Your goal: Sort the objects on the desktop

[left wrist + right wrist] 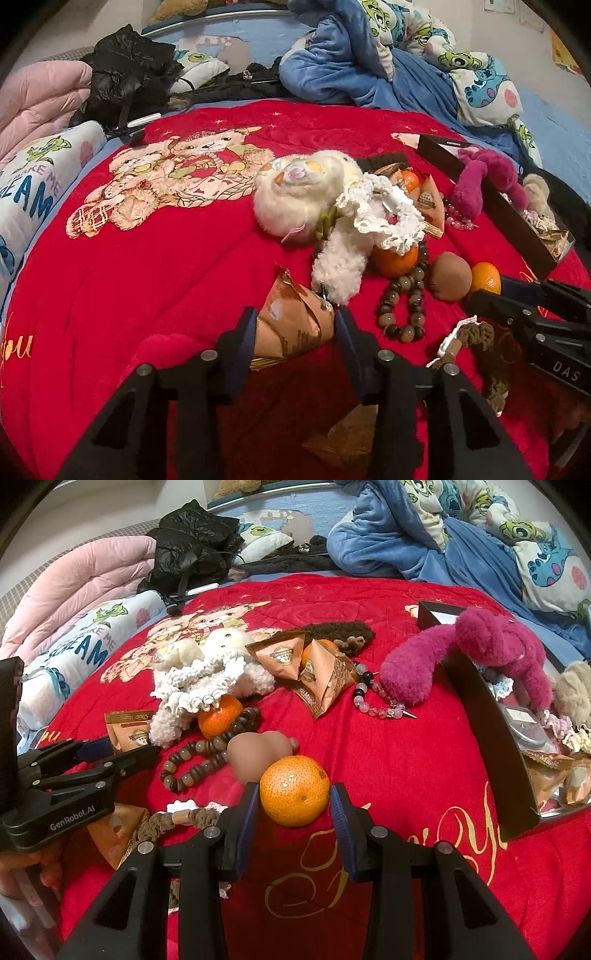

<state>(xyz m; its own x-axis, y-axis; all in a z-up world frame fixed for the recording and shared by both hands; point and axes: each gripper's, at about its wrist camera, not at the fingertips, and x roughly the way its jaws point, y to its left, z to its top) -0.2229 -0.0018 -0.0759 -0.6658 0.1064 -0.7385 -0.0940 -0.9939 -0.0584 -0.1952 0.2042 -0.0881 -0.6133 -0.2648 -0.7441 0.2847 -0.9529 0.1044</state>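
Pads of the left gripper (295,328) press both sides of a brown triangular snack packet (291,321) on the red blanket (166,277). Beside it lie a wooden bead bracelet (404,299) and a brown gourd (448,280). Further right, the right gripper (293,801) clamps a tangerine (294,790), near the black box (491,731).

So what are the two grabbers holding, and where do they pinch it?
The left gripper pinches a brown snack packet across its middle. The right gripper pinches an orange by its two sides.
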